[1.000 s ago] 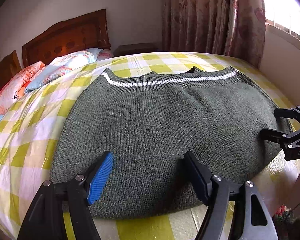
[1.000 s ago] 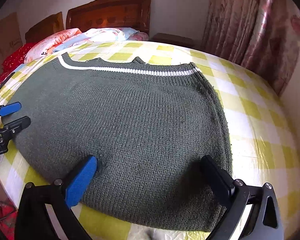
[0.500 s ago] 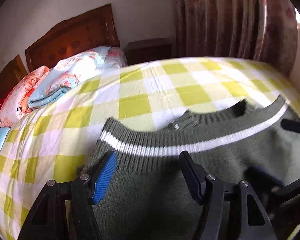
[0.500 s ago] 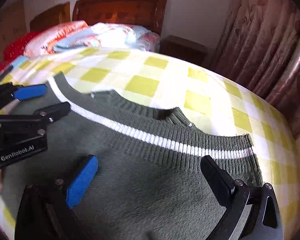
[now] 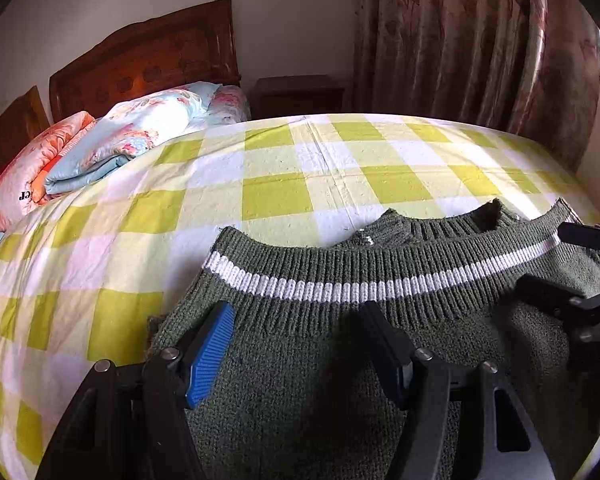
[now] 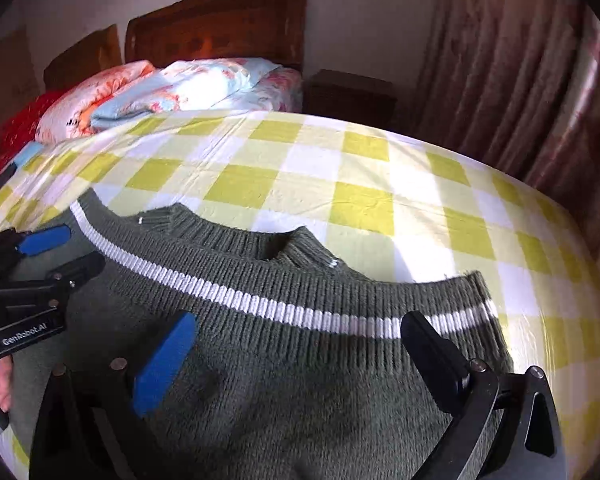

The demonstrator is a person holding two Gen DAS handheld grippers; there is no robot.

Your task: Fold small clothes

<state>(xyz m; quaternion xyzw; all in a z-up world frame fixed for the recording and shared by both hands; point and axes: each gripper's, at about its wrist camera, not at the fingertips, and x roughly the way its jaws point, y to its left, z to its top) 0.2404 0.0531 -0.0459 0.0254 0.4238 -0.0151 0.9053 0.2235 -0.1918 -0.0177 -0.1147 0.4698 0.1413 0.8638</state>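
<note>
Checked bed sheet (image 5: 276,196) under green sweater (image 5: 320,380), lying flat. Left gripper (image 5: 296,344) and right gripper (image 6: 300,354) both spread above its striped hem. Pinch both corners evenly, lift together.

one green sweater (image 5: 340,380), two claws, one checked bed sheet (image 5: 280,168), one headboard (image 5: 148,60), one nightstand (image 5: 300,92).

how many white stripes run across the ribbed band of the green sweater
1: a single white stripe crosses the ribbed band at the sweater's far edge. Another could be hidden underneath.
</note>
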